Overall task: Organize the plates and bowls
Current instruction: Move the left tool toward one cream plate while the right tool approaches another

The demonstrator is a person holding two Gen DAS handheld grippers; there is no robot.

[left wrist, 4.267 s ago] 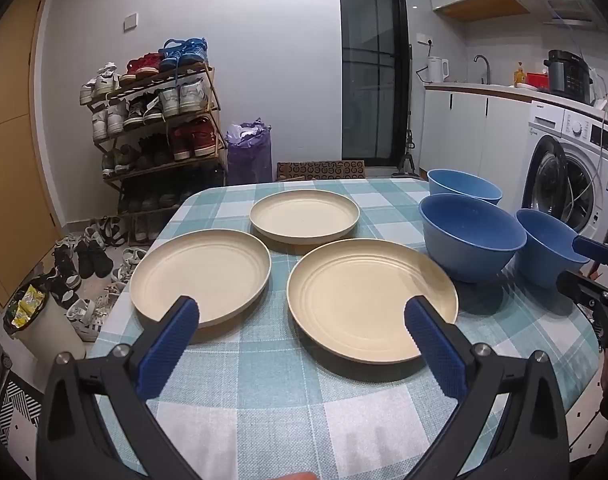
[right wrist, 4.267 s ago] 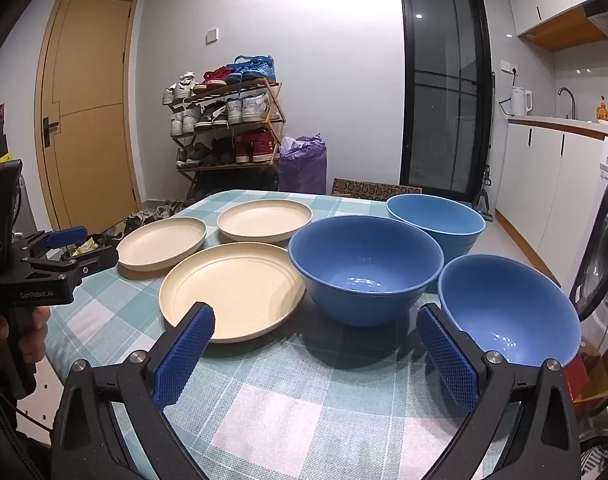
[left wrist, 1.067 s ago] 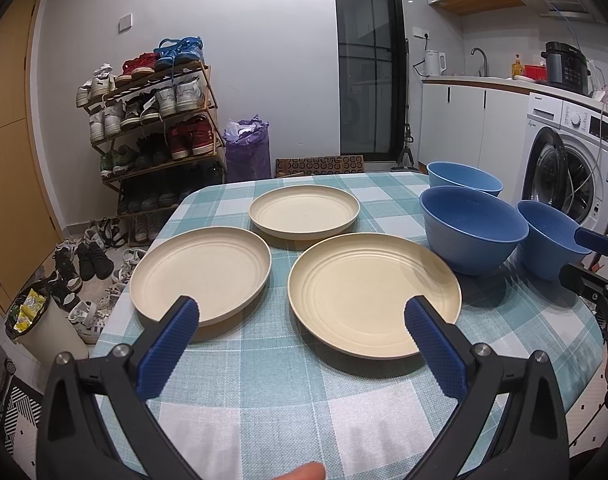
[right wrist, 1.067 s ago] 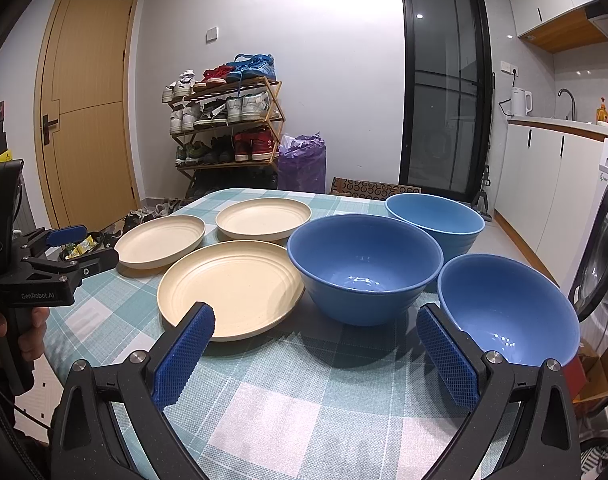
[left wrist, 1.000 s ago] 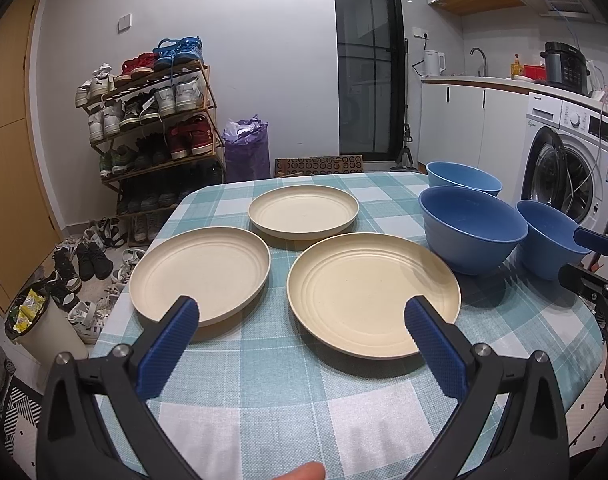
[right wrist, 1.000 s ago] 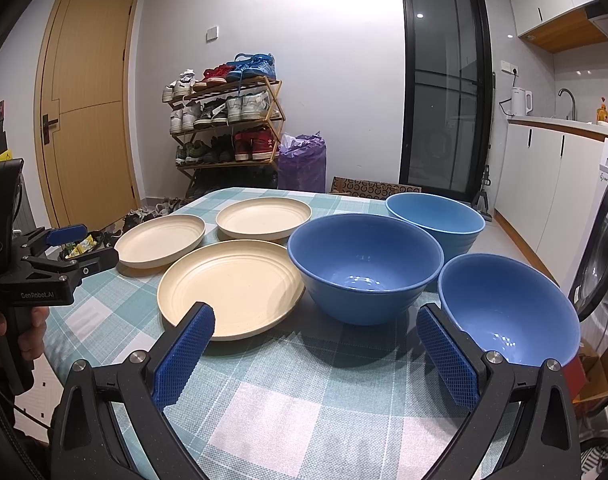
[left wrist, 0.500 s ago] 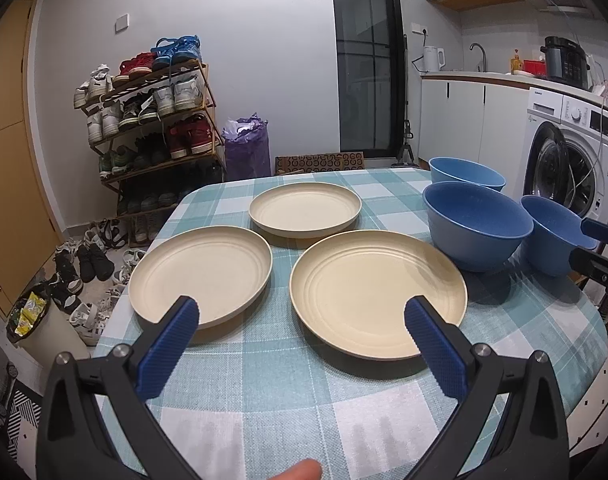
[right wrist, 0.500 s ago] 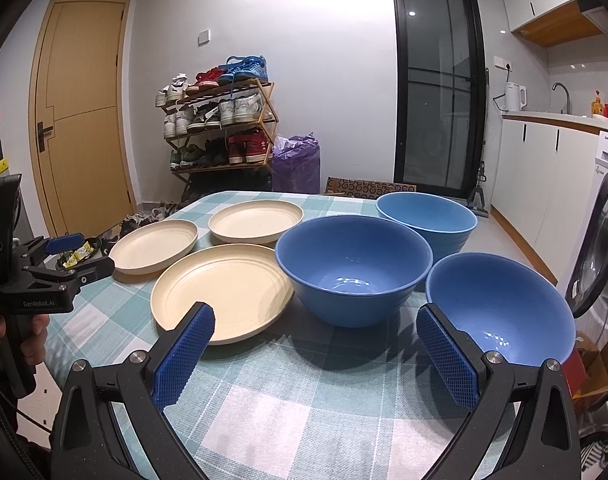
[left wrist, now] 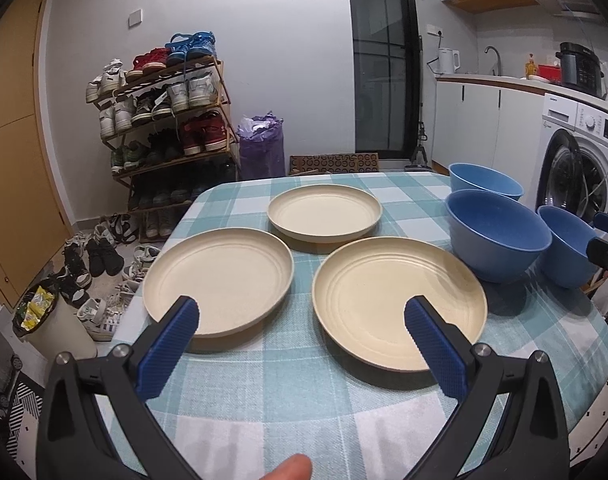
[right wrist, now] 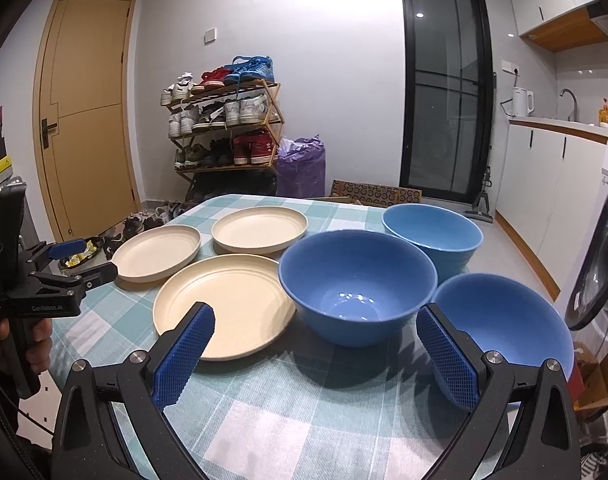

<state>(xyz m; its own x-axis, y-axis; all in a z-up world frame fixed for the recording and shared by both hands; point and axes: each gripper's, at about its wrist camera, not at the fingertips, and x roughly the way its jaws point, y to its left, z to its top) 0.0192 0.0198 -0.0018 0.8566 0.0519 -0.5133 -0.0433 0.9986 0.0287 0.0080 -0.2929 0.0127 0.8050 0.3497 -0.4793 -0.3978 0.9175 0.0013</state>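
Note:
Three cream plates lie on the checked table: a large one point(left wrist: 398, 304) nearest, a left one point(left wrist: 218, 278), a far one point(left wrist: 324, 210). Three blue bowls stand to the right: middle point(left wrist: 496, 236), far point(left wrist: 484, 182), near-right point(left wrist: 564, 246). My left gripper point(left wrist: 302, 334) is open and empty, above the near table edge before the two front plates. My right gripper point(right wrist: 316, 344) is open and empty, before the middle bowl point(right wrist: 354, 280) and beside the near-right bowl point(right wrist: 504, 320). The large plate point(right wrist: 224, 300) lies to its left.
The table has a teal checked cloth point(left wrist: 304, 412). A shoe rack point(left wrist: 164, 120) and a purple bag point(left wrist: 262, 146) stand behind it. A washing machine point(left wrist: 580, 164) is at the right. A bin point(left wrist: 52, 324) stands on the floor at the left.
Both grippers have drifted slightly, the left one tilting a little so the plates sit a bit higher and nearer in view. Nothing on the table has moved.

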